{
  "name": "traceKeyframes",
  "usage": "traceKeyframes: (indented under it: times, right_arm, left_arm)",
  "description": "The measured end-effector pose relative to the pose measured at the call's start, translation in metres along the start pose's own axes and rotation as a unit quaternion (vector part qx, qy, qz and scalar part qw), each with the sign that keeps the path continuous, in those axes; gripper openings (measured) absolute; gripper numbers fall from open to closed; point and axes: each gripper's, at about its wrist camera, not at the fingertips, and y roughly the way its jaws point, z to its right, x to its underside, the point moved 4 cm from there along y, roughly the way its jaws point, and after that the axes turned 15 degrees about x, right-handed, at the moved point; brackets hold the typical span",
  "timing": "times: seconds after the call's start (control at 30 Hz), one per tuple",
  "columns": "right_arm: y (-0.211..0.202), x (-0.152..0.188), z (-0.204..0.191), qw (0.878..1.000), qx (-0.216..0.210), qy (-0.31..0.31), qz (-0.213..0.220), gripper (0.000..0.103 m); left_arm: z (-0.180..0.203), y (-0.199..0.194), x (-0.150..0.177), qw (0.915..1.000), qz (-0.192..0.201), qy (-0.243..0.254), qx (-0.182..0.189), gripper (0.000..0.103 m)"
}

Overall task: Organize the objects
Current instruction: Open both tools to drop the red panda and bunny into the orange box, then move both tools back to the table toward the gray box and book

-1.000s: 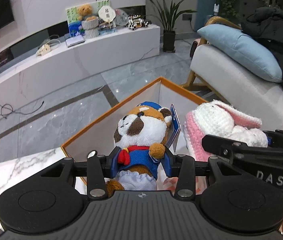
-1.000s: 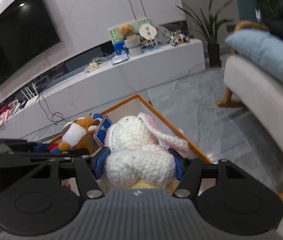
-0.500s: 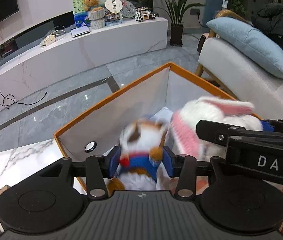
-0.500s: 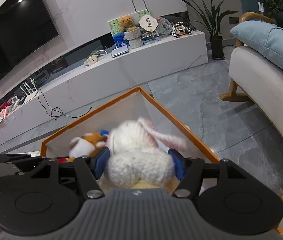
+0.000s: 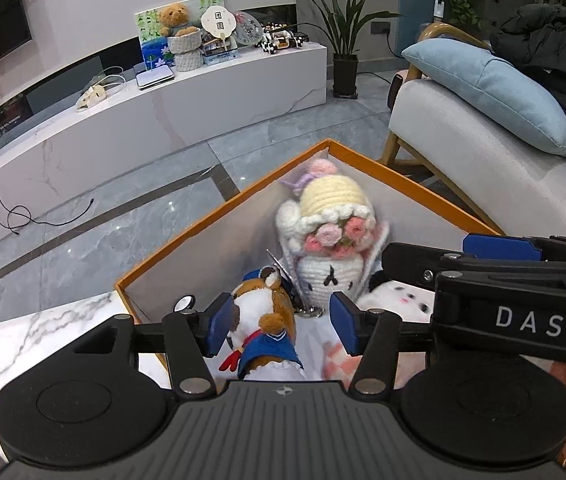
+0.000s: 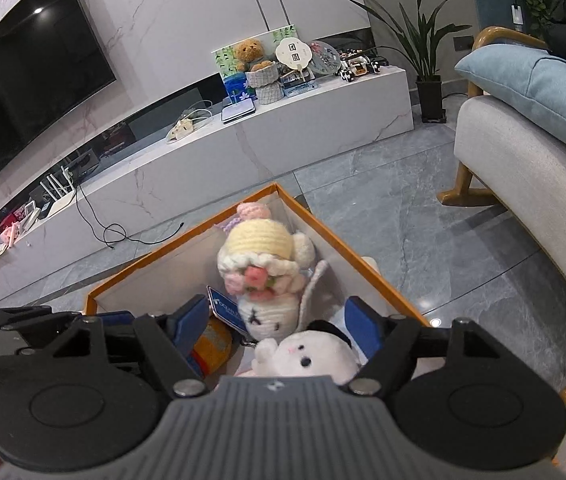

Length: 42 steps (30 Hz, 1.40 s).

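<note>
Toys fill the orange box [image 5: 187, 256]: brown plush [image 5: 261, 320] and white bunny [image 6: 315, 354] lie inside beside a crocheted doll [image 5: 331, 240], each beneath its hand-held gripper, left [image 5: 279, 322] and right [image 6: 279, 330], both spread apart, seemingly letting go.

Left black two-finger gripper [image 5: 279, 320]: blue-padded fingers [image 5: 219, 326] spread apart, clasping nothing. Right black two-finger gripper [image 6: 279, 330]: blue-padded fingers [image 6: 361, 326] likewise parted, clasping nothing, just beside the left.
</note>
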Motion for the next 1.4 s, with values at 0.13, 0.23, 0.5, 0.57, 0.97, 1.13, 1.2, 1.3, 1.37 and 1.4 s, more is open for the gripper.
traceKeyframes:
  times: [0.13, 0.23, 0.5, 0.57, 0.97, 1.13, 1.2, 1.3, 1.37, 1.4]
  right_arm:
    - [0.0, 0.001, 0.0, 1.0, 0.0, -0.001, -0.002, 0.076]
    - [-0.001, 0.001, -0.001, 1.0, 0.0, -0.002, -0.004, 0.077]
    - [-0.005, 0.0, -0.002, 1.0, 0.001, -0.01, 0.002, 0.079]
    - [-0.007, -0.002, -0.002, 1.0, 0.0, -0.009, 0.005, 0.079]
    - [-0.03, -0.01, -0.009, 0.999, 0.001, -0.013, 0.043, 0.08]
    - [-0.043, -0.01, -0.015, 0.998, -0.003, -0.02, 0.056, 0.08]
    - [-0.05, -0.009, -0.017, 0.997, -0.002, -0.027, 0.067, 0.08]
    - [-0.064, -0.007, -0.023, 0.995, 0.009, -0.047, 0.092, 0.081]
    - [-0.073, -0.003, -0.027, 0.993, 0.005, -0.056, 0.101, 0.081]
    - [-0.077, 0.0, -0.029, 0.993, 0.001, -0.059, 0.102, 0.081]
  left_arm:
    - [-0.001, 0.001, 0.0, 1.0, -0.001, -0.001, -0.001, 0.063]
    - [-0.002, 0.0, 0.002, 1.0, -0.001, -0.001, 0.0, 0.063]
    - [-0.003, -0.011, 0.003, 1.0, 0.005, 0.007, 0.002, 0.063]
    - [-0.002, -0.015, 0.001, 0.9999, 0.007, 0.012, 0.001, 0.063]
    - [-0.004, -0.04, -0.004, 0.9995, 0.026, 0.018, 0.002, 0.063]
    - [-0.007, -0.055, -0.003, 0.9992, 0.03, 0.027, -0.005, 0.063]
    - [-0.012, -0.063, -0.002, 0.999, 0.036, 0.026, -0.007, 0.063]
    - [-0.022, -0.078, 0.002, 0.9985, 0.053, 0.013, -0.006, 0.065]
    - [-0.028, -0.087, 0.005, 0.9981, 0.06, 0.013, -0.009, 0.066]
    - [-0.032, -0.091, 0.007, 0.9979, 0.063, 0.013, -0.01, 0.066]
